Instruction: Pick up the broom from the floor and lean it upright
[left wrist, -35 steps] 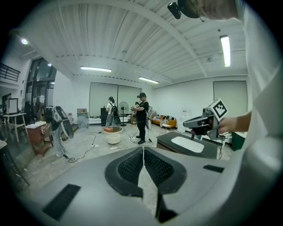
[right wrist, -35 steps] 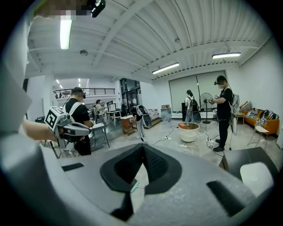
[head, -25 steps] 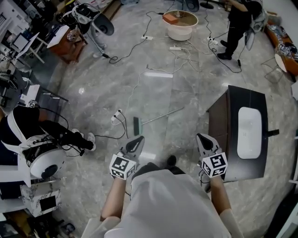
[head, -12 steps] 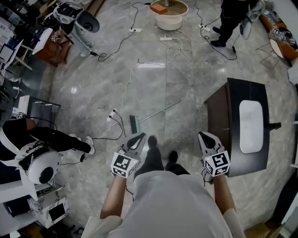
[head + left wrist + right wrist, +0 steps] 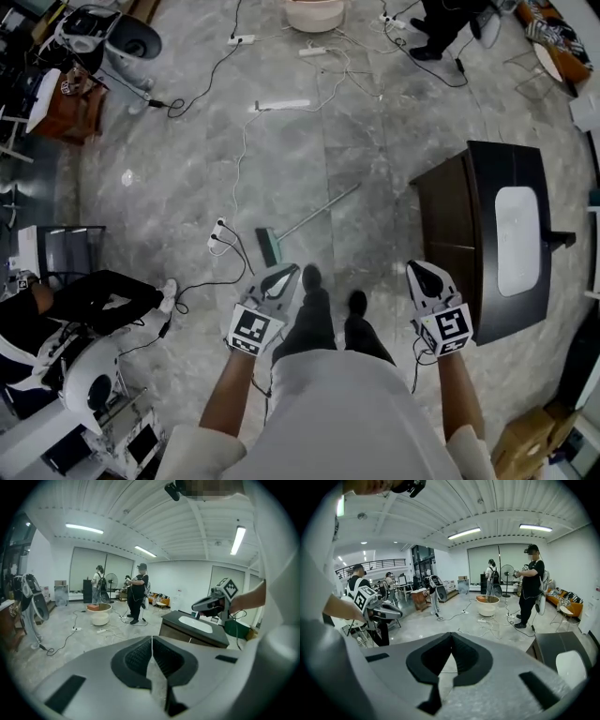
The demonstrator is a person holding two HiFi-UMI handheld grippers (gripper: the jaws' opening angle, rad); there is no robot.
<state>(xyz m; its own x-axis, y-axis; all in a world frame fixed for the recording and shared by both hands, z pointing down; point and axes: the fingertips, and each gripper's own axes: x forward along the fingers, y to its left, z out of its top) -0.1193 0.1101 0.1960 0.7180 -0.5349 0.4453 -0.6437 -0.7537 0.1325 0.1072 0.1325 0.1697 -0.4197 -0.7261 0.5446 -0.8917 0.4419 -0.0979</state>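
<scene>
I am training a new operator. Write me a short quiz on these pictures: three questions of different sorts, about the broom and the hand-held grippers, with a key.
1. True or false: the broom lies flat on the floor.
2. What is between the jaws of the left hand-held gripper? A) the broom handle B) a cable C) nothing, they are closed together
3. Fill in: the broom's head lies nearer the ____ hand-held gripper.

Key: 1 true; 2 C; 3 left.
</scene>
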